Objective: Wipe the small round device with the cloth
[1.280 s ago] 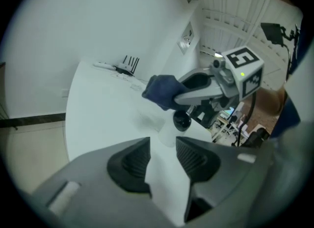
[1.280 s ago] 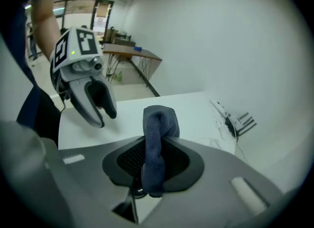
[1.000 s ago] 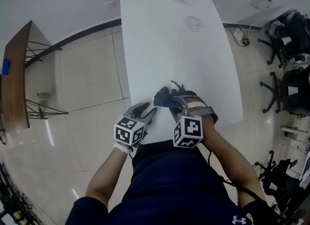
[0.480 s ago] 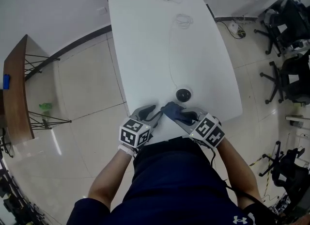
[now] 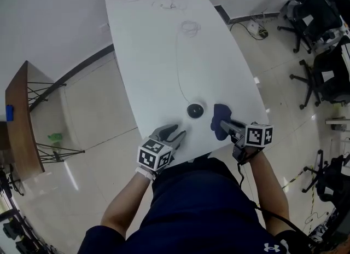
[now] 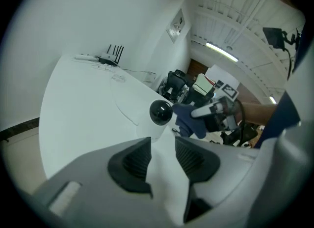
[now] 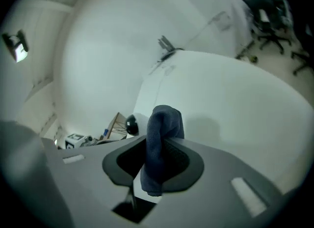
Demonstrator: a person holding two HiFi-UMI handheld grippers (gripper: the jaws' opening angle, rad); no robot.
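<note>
- The white table point(image 5: 158, 45) runs away from you; both your tools are over its near end.
- Your left gripper point(image 5: 175, 132) sits at the near edge, left of the device. Its jaws stand apart with only bare tabletop showing in the gap, so it has hold of nothing. The left gripper view looks along them towards the device.
- Your right gripper point(image 5: 228, 125) is at the near right edge. Its jaws are clamped on the cloth, which fills the space between the pads.
- The dark blue cloth point(image 5: 220, 120) bunches up past the jaw tips and folds over. It is just to the right of the device, and the head view shows a strip of table between them.
- The small round device point(image 5: 195, 110) is black and lies on the table between your two grippers, a little further from you than either.
- A thin cable point(image 5: 178, 67) runs from the device up the table.
</note>
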